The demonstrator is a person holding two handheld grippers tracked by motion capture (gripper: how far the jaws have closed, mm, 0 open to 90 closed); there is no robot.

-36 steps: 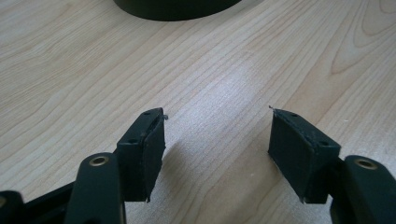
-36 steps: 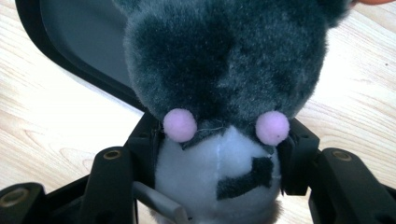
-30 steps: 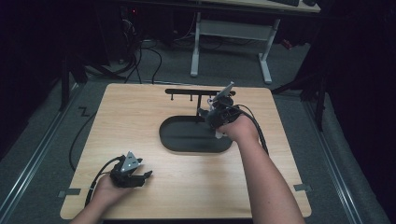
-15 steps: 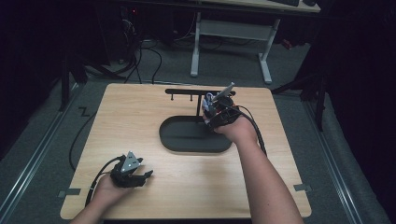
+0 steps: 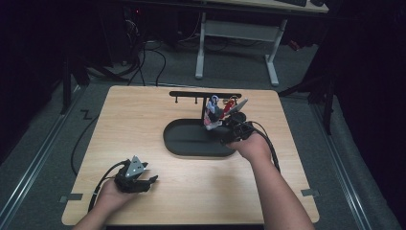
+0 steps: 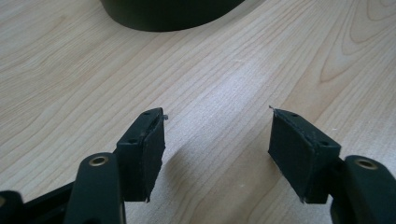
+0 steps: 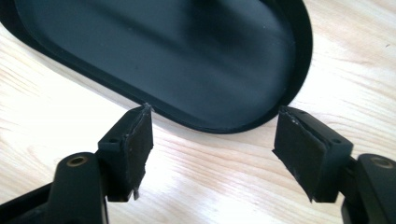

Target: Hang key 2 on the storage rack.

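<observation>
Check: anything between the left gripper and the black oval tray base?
Nothing. In the high view and the left gripper view, only bare light wooden tabletop lies between the left gripper and the black oval tray base.

Right gripper [image 5: 229, 125] pulled back off the stand's post [image 5: 203, 109], toward the near-right end of the black oval tray [image 5: 191, 146], and dropped slightly. Its jaws had just been opening, with nothing between them; in the right gripper view they stood apart over the tray rim and the wood. A small colourful item [image 5: 212, 111] that the gripper had covered hung on the stand.
</observation>
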